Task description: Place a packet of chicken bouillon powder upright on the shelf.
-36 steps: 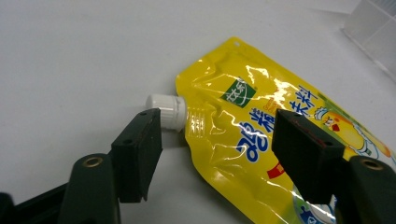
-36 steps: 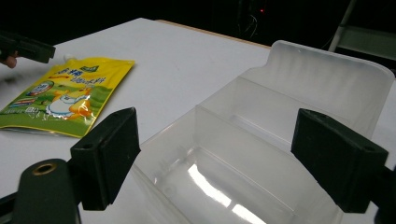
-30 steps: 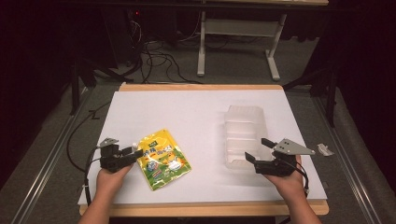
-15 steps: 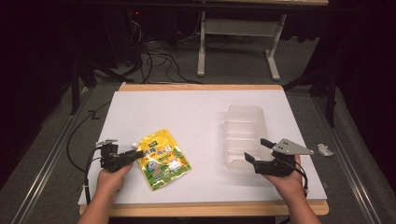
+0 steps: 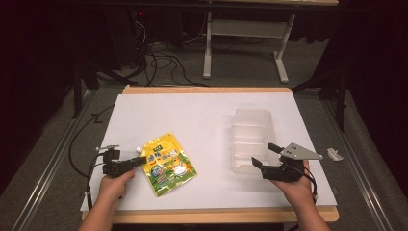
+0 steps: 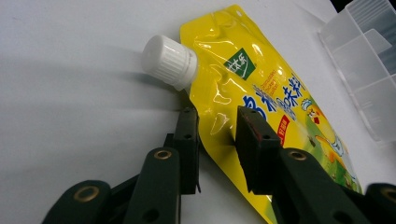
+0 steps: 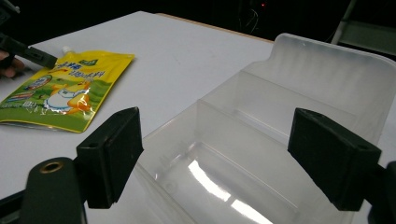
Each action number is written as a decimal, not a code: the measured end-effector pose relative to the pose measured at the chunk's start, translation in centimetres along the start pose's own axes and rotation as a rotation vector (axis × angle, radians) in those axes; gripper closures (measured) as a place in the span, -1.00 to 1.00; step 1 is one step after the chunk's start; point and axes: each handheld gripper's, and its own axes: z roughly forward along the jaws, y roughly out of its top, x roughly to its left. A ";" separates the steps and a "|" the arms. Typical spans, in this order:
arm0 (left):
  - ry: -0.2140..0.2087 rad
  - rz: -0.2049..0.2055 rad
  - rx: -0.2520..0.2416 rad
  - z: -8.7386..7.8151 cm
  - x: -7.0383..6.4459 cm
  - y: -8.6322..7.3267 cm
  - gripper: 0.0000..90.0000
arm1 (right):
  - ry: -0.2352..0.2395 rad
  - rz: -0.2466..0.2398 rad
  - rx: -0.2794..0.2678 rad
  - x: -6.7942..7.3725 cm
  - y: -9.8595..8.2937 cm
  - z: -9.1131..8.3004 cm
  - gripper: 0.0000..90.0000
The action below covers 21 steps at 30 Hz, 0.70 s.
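Observation:
A yellow spouted pouch (image 5: 168, 163) lies flat on the white table (image 5: 207, 110), with its white cap (image 6: 169, 61) toward the far left. My left gripper (image 5: 140, 160) is at the pouch's left edge. Its jaws (image 6: 217, 114) stand a narrow gap apart, and the pouch (image 6: 280, 102) edge below the cap runs between them. A clear divided container (image 5: 251, 137) sits right of centre. My right gripper (image 5: 265, 155) is wide open at the container's near end. In the right gripper view the jaws (image 7: 217, 123) frame the container (image 7: 280, 116), with the pouch (image 7: 65, 88) and the left gripper (image 7: 28, 49) farther off.
A small crumpled scrap (image 5: 333, 154) lies beside the table's right edge. Cables and a white desk frame (image 5: 240, 43) stand on the floor behind the table. The left gripper's cable (image 5: 79, 144) loops off the table's left side.
The left gripper has shifted slightly at the pouch's left edge. The right gripper has barely moved at the container's near end.

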 end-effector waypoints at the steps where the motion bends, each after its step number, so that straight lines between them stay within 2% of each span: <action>1: 0.000 0.000 0.000 0.0 0.0 0.0 0.60 | 0.001 0.000 0.001 0.0 0.0 0.0 -0.59; 6: -0.007 0.015 -0.006 -0.1 -0.1 0.0 0.78 | 0.001 0.002 0.002 0.0 0.0 0.0 -0.58; 7: -0.006 0.031 -0.005 -0.2 -0.1 -0.1 0.86 | 0.001 0.001 0.002 0.0 0.0 0.0 -0.58; 13: -0.022 0.094 -0.015 -0.4 -0.7 -0.4 0.96 | 0.000 0.001 0.003 -0.1 0.0 0.0 -0.57; 18: -0.055 0.147 -0.056 -0.9 -1.6 -0.7 0.99 | 0.001 0.001 0.004 0.0 0.0 0.0 -0.56; 20: -0.066 0.195 -0.070 -1.1 -2.0 -0.8 0.99 | 0.002 0.001 0.004 0.0 0.0 0.0 -0.56; 21: -0.078 0.202 -0.082 -1.3 -2.3 -0.9 0.99 | 0.002 -0.002 0.003 0.0 0.0 0.0 -0.56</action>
